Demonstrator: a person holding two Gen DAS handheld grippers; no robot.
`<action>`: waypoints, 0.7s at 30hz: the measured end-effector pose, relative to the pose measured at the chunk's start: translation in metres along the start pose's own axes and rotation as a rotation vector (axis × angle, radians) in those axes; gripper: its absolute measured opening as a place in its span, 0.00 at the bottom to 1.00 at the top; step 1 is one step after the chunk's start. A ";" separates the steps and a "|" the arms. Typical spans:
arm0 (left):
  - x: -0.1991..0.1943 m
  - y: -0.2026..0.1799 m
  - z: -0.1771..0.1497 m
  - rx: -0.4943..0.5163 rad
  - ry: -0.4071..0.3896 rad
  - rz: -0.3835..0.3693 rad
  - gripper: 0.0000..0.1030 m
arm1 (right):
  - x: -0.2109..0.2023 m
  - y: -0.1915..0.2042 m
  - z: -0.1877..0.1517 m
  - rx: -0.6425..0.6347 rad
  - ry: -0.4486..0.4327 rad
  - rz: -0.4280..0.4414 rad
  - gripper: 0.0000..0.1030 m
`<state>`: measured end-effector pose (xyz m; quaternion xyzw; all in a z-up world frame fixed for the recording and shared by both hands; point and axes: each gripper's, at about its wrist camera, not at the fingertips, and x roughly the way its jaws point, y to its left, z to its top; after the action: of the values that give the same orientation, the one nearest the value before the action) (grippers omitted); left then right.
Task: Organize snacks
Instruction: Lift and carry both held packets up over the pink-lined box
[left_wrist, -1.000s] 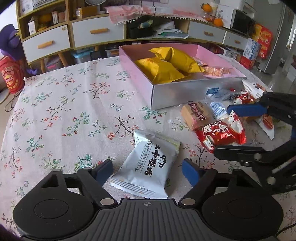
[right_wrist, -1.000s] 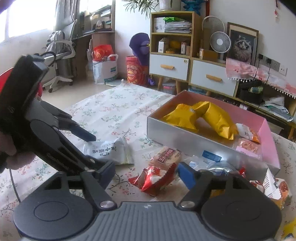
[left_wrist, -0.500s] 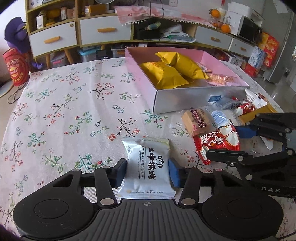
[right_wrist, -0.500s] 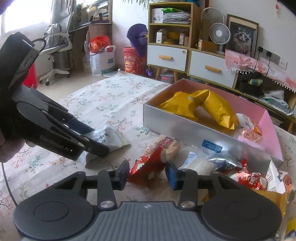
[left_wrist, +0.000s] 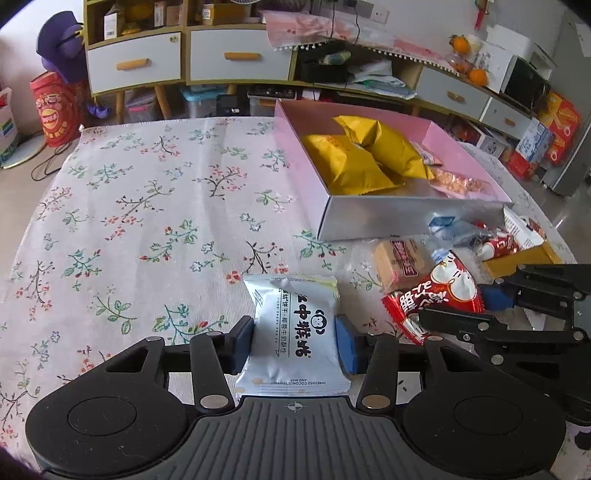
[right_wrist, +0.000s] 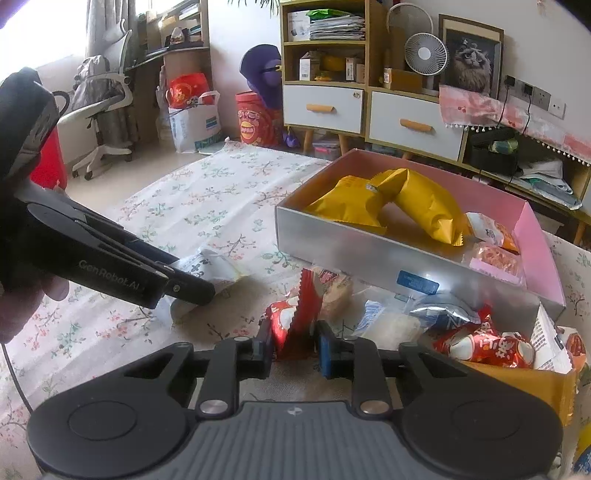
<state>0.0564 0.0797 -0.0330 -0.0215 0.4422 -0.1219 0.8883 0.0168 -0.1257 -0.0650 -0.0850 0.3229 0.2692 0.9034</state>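
- Snacks lie on the floral tablecloth (left_wrist: 147, 206), and more sit in the pink box (left_wrist: 291, 125) at the upper right of your left wrist view.
- Your left gripper (left_wrist: 294, 343) at bottom centre has its pads pressed on both sides of the white snack packet (left_wrist: 295, 332).
- Right of that packet lie a brown biscuit pack (left_wrist: 400, 260) and the red snack packet (left_wrist: 436, 295).
- In your right wrist view, your right gripper (right_wrist: 295, 349) at bottom centre is closing, its pads pinching the red snack packet (right_wrist: 293, 321), which stands on edge.
- Two yellow bags (right_wrist: 424, 206) rest inside the box, upper right.
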 end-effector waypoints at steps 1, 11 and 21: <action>-0.001 0.000 0.001 -0.003 -0.005 0.001 0.43 | -0.001 -0.001 0.001 0.005 -0.003 0.002 0.05; -0.011 0.001 0.007 -0.030 -0.041 -0.007 0.43 | -0.008 -0.007 0.007 0.061 -0.032 0.021 0.04; -0.004 -0.003 0.005 -0.018 -0.003 -0.010 0.43 | -0.002 -0.010 0.007 0.089 -0.007 0.020 0.10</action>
<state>0.0578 0.0779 -0.0263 -0.0321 0.4421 -0.1224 0.8880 0.0242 -0.1326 -0.0583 -0.0406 0.3323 0.2638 0.9046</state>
